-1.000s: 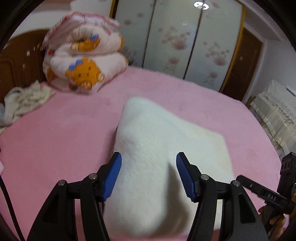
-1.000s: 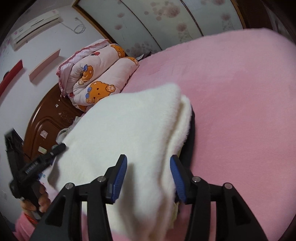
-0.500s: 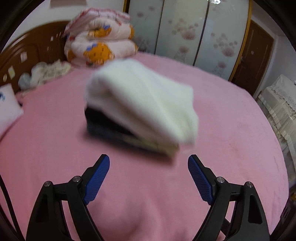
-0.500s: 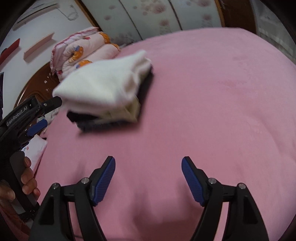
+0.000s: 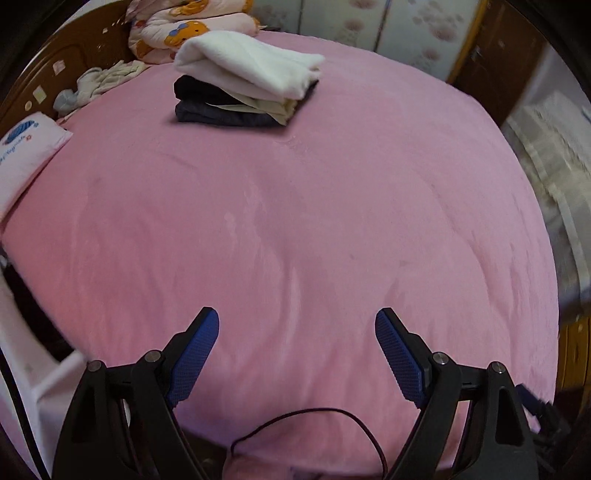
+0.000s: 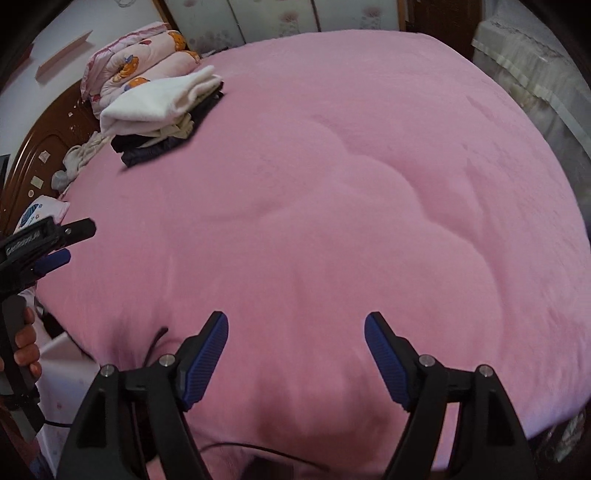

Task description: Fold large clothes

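A folded white fleece garment (image 5: 251,68) lies on top of a stack of folded clothes, cream and dark ones (image 5: 221,110), at the far side of the pink bed (image 5: 295,221). The stack also shows in the right wrist view (image 6: 162,107). My left gripper (image 5: 297,325) is open and empty, hovering over the bed's near edge, far from the stack. My right gripper (image 6: 295,328) is open and empty, also over the near part of the bed. The left gripper shows at the left of the right wrist view (image 6: 55,243).
A rolled cartoon-print quilt (image 5: 184,26) lies by the wooden headboard (image 5: 55,66). Crumpled pale clothes (image 5: 99,81) and a pink pillow (image 5: 26,147) sit at the bed's left. A lace-covered piece of furniture (image 6: 535,62) stands to the right. A thin cable (image 5: 314,417) hangs below the left gripper.
Both grippers let go of the white folded garment on the stack, opened wide and pulled back toward the near edge of the bed.
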Demonstrator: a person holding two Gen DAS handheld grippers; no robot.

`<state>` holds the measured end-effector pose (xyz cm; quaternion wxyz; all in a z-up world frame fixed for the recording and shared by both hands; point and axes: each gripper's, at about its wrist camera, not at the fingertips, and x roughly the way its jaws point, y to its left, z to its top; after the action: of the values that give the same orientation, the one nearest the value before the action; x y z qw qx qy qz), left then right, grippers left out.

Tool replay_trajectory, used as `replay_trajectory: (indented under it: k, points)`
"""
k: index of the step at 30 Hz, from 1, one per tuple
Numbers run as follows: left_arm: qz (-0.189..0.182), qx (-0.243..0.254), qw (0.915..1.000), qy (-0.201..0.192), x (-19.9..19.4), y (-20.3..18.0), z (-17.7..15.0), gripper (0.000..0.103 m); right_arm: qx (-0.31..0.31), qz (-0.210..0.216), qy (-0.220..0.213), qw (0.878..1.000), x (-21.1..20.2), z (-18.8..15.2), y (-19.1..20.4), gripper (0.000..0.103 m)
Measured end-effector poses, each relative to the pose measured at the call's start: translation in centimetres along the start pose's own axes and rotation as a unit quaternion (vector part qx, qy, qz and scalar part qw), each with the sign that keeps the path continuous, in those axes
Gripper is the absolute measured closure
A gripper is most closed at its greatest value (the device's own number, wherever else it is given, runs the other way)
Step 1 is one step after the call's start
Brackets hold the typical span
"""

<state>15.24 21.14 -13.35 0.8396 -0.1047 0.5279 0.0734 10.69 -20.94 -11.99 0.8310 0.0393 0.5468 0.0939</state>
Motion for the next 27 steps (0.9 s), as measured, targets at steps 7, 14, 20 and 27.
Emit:
replay_trajectory:
  k: [7, 14, 20, 27]
  points:
    - [-0.017, 0.059, 0.9978, 0.022, -8.0, -5.8, -5.1, 0.014, 0.042, -0.031, -0.024, 0.998, -8.8, -4.7, -4.5, 0.024]
    - [-0.008, 0.110, 0.9935, 0.028, -12.3, -10.9, -6.2, 0.008, 0.086, 0.000, -0.006, 0.996, -14.0, -4.6, -5.5, 0.023]
    - [-0.002, 0.105, 0.9937, 0.040, -13.4, -11.6, -6.0, 0.007, 0.056, -0.021, -0.017, 0.998, -17.1, -4.8, -3.7, 0.023]
    - [-0.001, 0.090, 0.9957, 0.024, -15.0, -10.8, -6.4, 0.001, -0.007, -0.028, -0.021, 0.999, -19.0, -4.0, -1.0, 0.023]
